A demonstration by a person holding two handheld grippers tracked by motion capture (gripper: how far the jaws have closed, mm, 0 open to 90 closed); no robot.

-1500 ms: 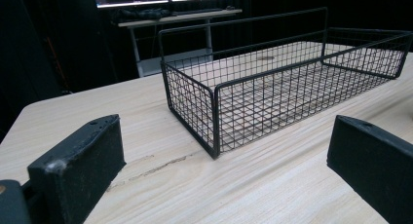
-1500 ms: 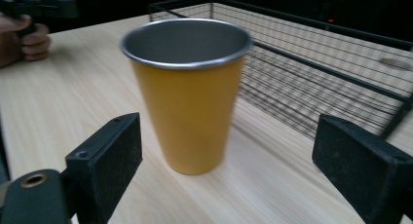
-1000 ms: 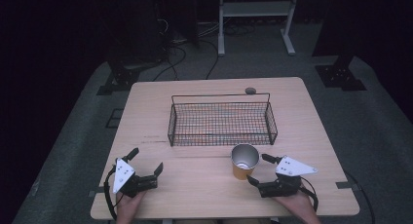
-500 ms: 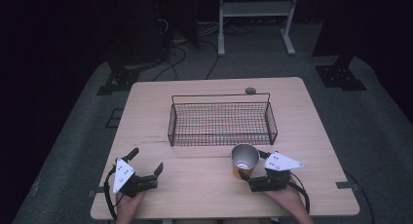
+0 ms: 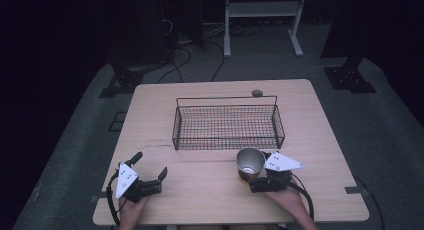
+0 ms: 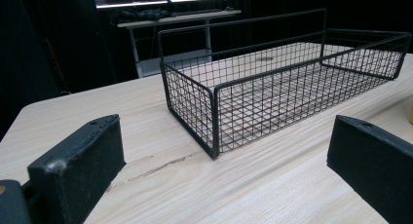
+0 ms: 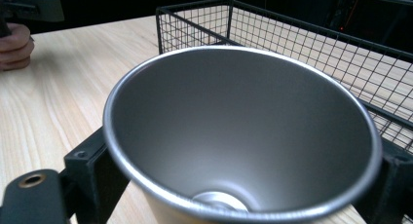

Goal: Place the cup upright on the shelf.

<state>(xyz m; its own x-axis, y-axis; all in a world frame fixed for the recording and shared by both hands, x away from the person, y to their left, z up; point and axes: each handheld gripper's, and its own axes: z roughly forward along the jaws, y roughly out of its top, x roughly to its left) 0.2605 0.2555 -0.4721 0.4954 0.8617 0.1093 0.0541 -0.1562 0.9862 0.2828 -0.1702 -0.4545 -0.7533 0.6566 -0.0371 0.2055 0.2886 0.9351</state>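
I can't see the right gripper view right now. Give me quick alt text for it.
A metal cup stands upright between the right gripper's two black jaws, one on either side of it, its inside empty. Behind it on the wooden table is a black wire basket; a hand rests at far left.

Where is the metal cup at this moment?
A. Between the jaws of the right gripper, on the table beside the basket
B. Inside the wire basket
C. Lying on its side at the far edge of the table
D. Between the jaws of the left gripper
A: the metal cup stands upright between the jaws of the right gripper, on the table just outside the wire basket.
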